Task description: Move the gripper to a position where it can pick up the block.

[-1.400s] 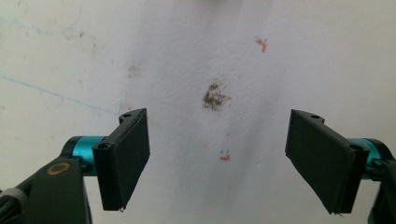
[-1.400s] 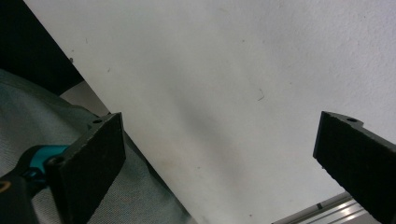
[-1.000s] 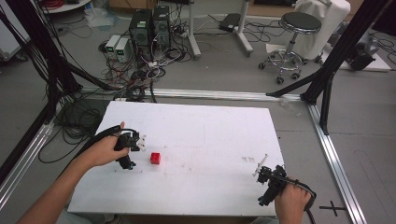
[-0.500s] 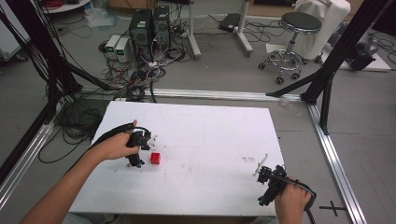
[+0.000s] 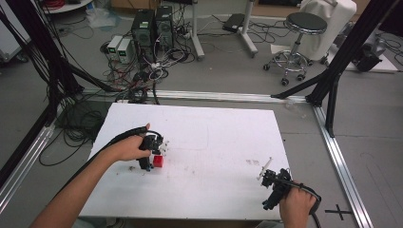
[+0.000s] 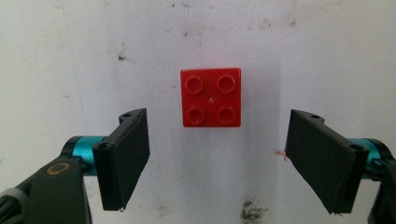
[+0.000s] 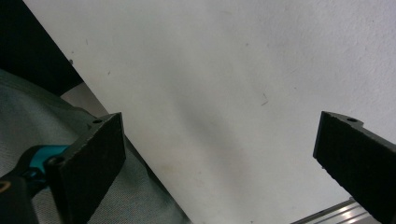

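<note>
At the left of centre in the high view, the left gripper (image 5: 153,151) is held by a hand (image 5: 127,148) over the white table (image 5: 214,142), right above a small red brick (image 5: 158,161) that lies on the tabletop in the left half of the board. In the left gripper view the red brick (image 6: 211,97) sits just above the centre of the frame, flat on the table, showing four round studs on top in a two-by-two square (any lettering on the studs is too small to read). The left gripper (image 6: 217,158) has its two black jaws spread wide, one at lower left and one at lower right, each apart from the brick with bare table between; the brick lies slightly farther up the frame than the jaw tips. Teal fittings show behind both jaws. At the lower right of the high view the right gripper (image 5: 275,183) is held by the other hand (image 5: 297,206) near the front edge of the table, well apart from the brick. In the right gripper view the right gripper (image 7: 219,154) also has its jaws wide apart with nothing between them, over the scuffed white surface, with grey fabric (image 7: 42,121) at the lower left. No readable label appears on the table or grippers.
</note>
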The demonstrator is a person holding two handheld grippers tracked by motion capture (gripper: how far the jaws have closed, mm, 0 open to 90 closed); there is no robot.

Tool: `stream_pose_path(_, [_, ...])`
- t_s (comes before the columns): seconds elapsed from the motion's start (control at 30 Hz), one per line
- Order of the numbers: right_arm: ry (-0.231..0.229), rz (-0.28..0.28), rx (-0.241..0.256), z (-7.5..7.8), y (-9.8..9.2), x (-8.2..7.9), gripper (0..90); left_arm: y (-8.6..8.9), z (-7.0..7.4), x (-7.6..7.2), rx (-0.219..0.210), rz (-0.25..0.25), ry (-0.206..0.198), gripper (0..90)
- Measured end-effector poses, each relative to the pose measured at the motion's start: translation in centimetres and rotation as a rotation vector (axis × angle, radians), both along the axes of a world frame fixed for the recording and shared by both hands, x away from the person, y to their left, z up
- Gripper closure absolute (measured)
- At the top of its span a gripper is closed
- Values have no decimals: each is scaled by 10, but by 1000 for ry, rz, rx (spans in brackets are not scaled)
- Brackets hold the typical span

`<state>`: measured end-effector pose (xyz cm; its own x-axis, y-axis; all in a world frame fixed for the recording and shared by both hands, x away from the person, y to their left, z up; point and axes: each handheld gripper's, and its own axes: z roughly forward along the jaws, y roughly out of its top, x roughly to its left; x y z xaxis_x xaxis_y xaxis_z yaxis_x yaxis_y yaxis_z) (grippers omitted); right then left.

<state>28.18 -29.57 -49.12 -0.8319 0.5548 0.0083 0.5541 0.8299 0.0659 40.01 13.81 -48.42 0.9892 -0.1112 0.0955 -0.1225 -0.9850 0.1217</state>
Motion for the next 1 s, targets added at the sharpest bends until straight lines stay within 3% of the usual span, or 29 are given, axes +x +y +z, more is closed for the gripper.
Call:
stream_pose_path(0.6, [4, 8, 4, -2, -1, 0, 18, -12, -24, 11, 59, -23, 58, 221])
stream_pose_path(1.0, [7, 8, 0, -2, 1, 0, 18, -14, -25, 11, 59, -32, 72, 223])
